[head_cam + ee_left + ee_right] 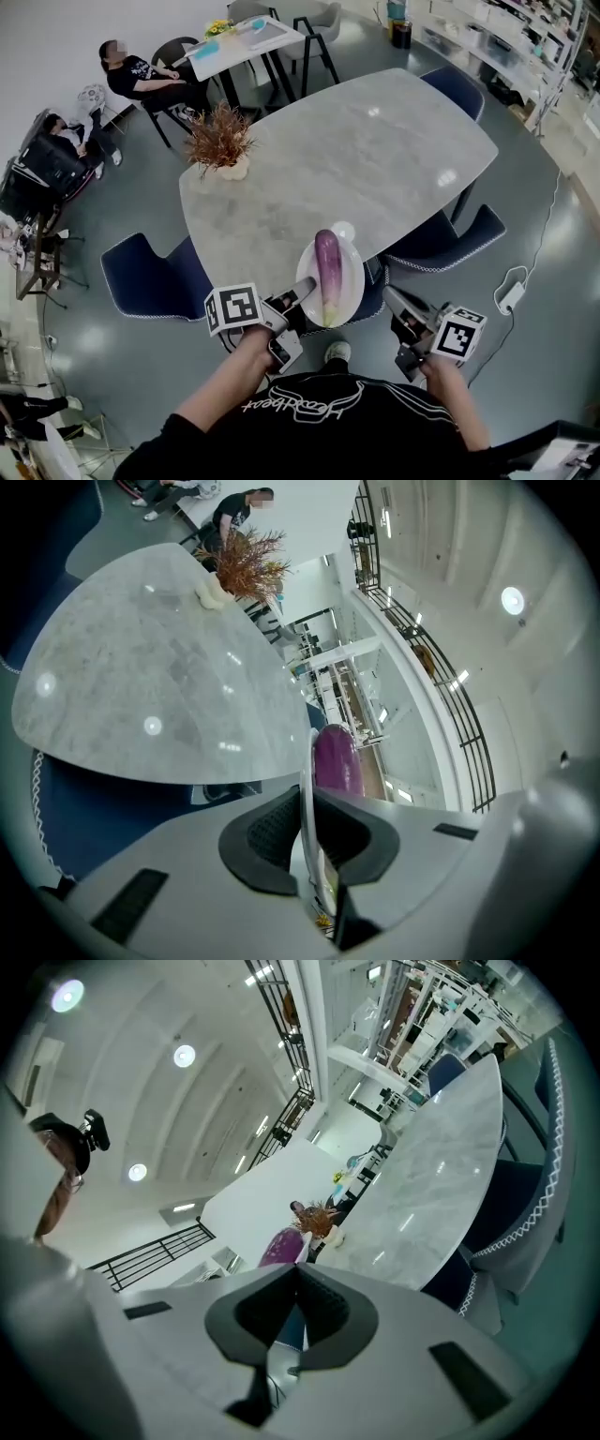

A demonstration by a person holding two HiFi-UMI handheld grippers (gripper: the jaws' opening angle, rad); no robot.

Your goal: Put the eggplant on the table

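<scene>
A white plate (352,281) is carried level by 2 grippers, the left gripper (303,294) clenched on one rim and the right gripper (388,298) apparently pinching the opposite rim, so the purple eggplant (327,267) between their tips cannot roll off before reaching the grey worktop (375,159) ahead.

eggplant (335,758) mostly behind jaws (both gripper views), shelves (339,682) blurred

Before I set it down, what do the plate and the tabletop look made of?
Plate: white and glossy, probably glazed ceramic, though melamine would look alike. Table: grey, veined, with sharp lamp glints, so polished marble or a stone-look slab.
</scene>
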